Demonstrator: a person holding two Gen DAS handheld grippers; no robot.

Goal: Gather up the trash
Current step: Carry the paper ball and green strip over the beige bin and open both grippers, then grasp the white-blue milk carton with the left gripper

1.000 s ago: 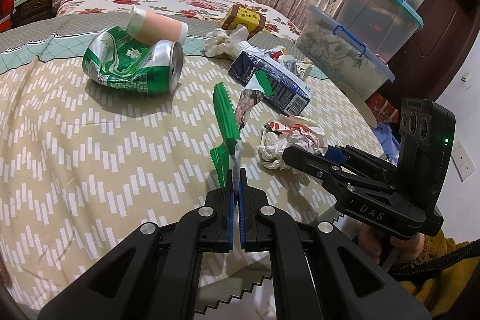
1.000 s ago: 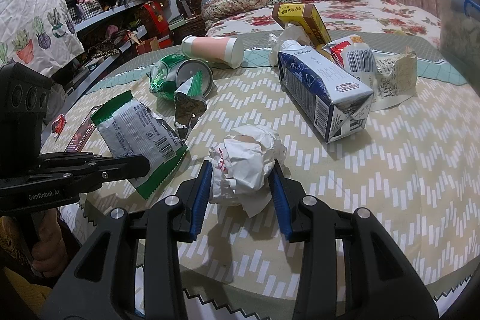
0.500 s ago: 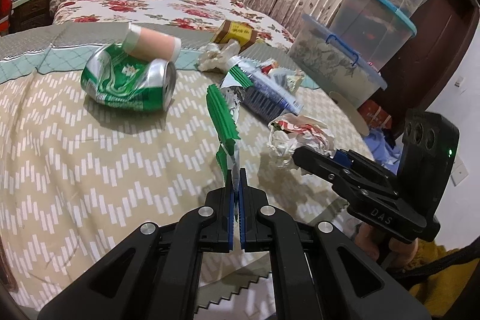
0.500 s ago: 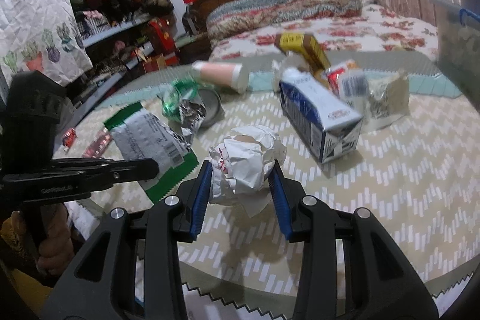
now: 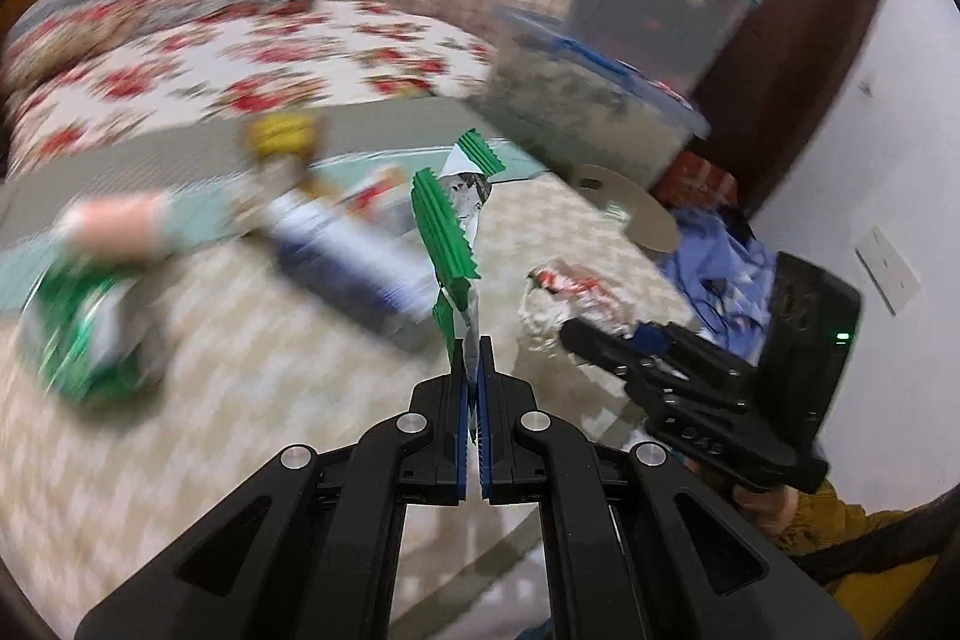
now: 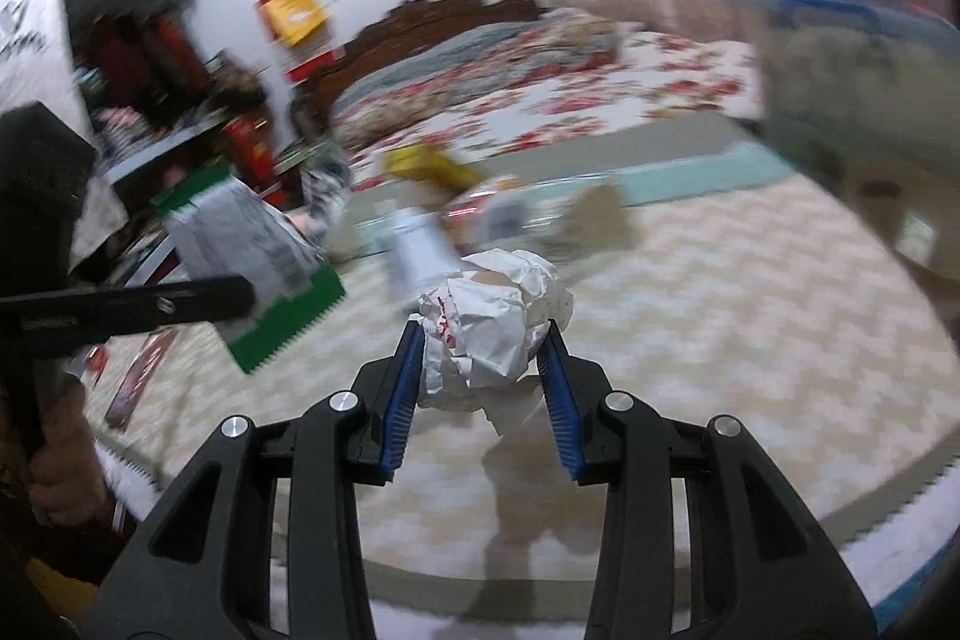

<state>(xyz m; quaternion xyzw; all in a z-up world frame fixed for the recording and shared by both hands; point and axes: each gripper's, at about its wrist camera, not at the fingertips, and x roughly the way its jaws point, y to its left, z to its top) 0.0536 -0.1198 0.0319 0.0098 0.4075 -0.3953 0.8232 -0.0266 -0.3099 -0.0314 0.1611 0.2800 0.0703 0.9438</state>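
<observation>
left wrist view: one green wrapper (image 5: 451, 226) pinched upright in the left gripper (image 5: 472, 358); one crumpled paper ball (image 6: 489, 325) clamped between the right gripper (image 6: 483, 340) pads, both above the table (image 6: 720, 316).

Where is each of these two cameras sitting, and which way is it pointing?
Left wrist view: sits on the left hand-held gripper, looking across the table toward the bed and bins; its jaws pinch a green wrapper; a hand and yellow sleeve show.
Right wrist view: sits on the right hand-held gripper, facing the bed and shelves; its jaws grip a paper ball; a hand shows.
Shared: both see the wrapper, the ball, the table and each other's gripper.
</observation>
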